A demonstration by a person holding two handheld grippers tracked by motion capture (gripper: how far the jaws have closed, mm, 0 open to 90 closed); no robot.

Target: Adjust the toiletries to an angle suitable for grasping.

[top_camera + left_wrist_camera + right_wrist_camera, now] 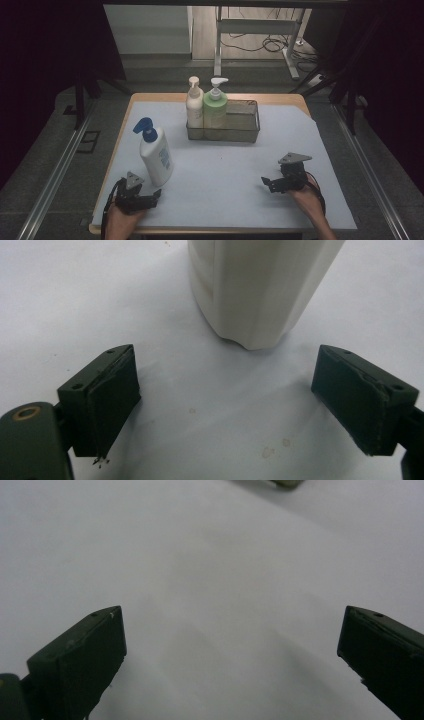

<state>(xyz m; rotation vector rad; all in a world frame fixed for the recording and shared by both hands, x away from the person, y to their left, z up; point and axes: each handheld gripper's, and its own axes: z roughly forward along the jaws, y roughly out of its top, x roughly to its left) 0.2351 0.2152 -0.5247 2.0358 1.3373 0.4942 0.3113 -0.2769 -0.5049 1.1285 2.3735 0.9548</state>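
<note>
Grey desk (240, 170): my left tongs (225, 400) gape just short of the bottle (260, 290); right tongs (232, 655) open, seemingly empty.

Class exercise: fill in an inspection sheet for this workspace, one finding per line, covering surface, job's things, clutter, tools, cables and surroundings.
Surface: table under a pale sheet, faint specks.
Job's things: blue-pump bottle upright outside; wire basket holds cream bottle and green bottle.
Clutter: nothing seen.
Tools: left tool open, just short of the blue-pump bottle; right tool open, over bare sheet.
Cables: floor cables behind the table.
Surroundings: desk frame, dark drapes.
</note>
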